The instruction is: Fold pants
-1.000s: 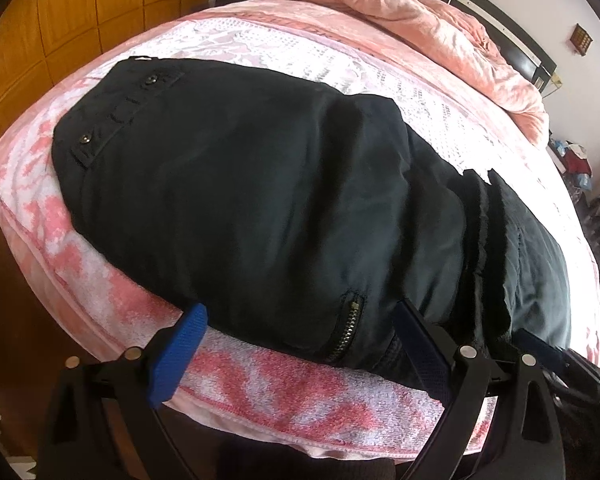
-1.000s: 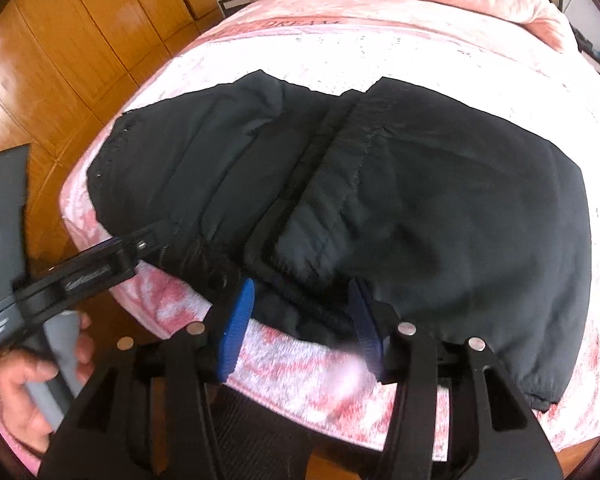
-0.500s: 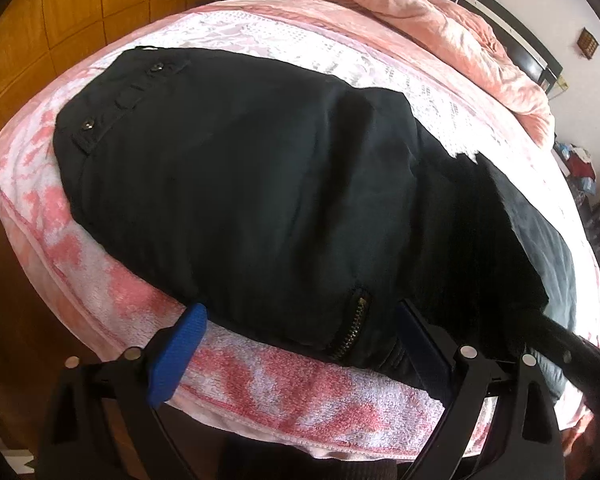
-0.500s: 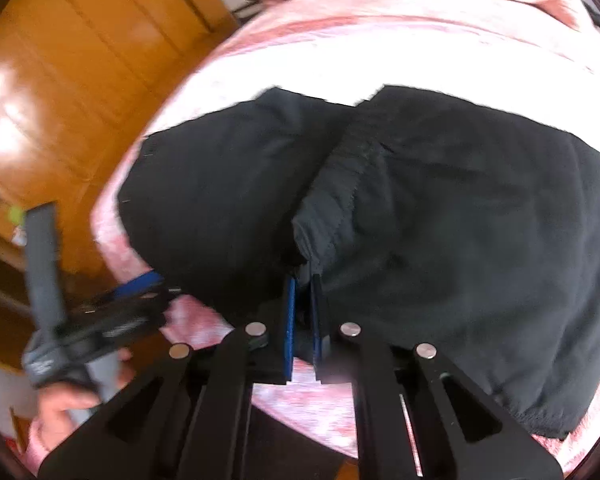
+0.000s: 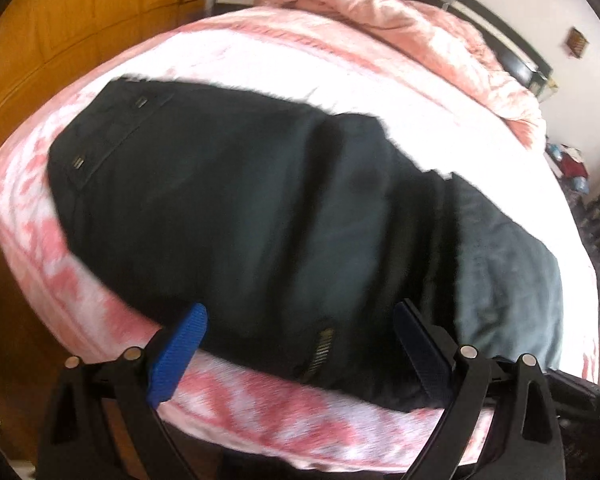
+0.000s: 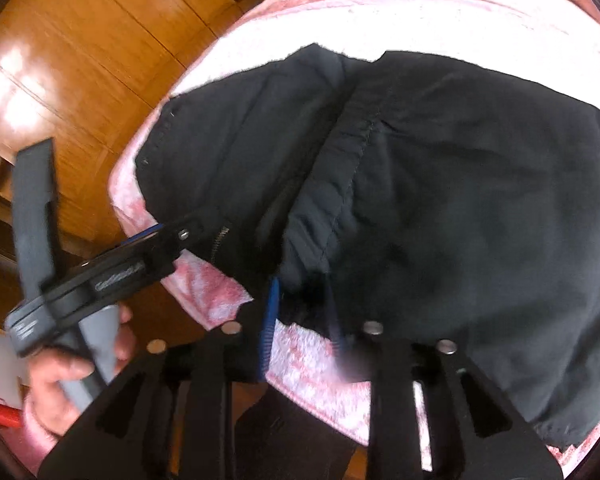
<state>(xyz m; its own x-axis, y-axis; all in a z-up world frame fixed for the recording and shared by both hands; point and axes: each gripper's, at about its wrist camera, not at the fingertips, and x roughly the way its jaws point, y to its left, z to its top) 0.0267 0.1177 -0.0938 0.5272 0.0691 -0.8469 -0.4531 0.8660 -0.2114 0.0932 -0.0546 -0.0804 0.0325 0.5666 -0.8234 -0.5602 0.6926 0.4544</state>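
Observation:
Black pants (image 5: 284, 216) lie folded across the near end of a pink bed, waistband with buttons at the far left, a zip pocket at the near edge. My left gripper (image 5: 300, 344) is open, its blue pads (image 5: 178, 354) straddling the near edge by the zip. In the right wrist view the pants (image 6: 440, 184) show a folded-over cuff seam. My right gripper (image 6: 300, 320) stands part open at the near edge of that folded layer, with dark cloth between its pads; no firm pinch shows. The left gripper (image 6: 112, 272) and its hand show at left.
The pink patterned bedspread (image 5: 320, 412) drops off at the near edge. A pink duvet (image 5: 400, 28) is bunched at the headboard. Wooden wardrobe doors (image 6: 80, 60) stand to the left. Clutter sits on the floor at far right (image 5: 572, 168).
My right gripper closed on the folded layer half a second ago and has now opened partway. The left gripper stayed open and drew back slightly; the view blurred with motion.

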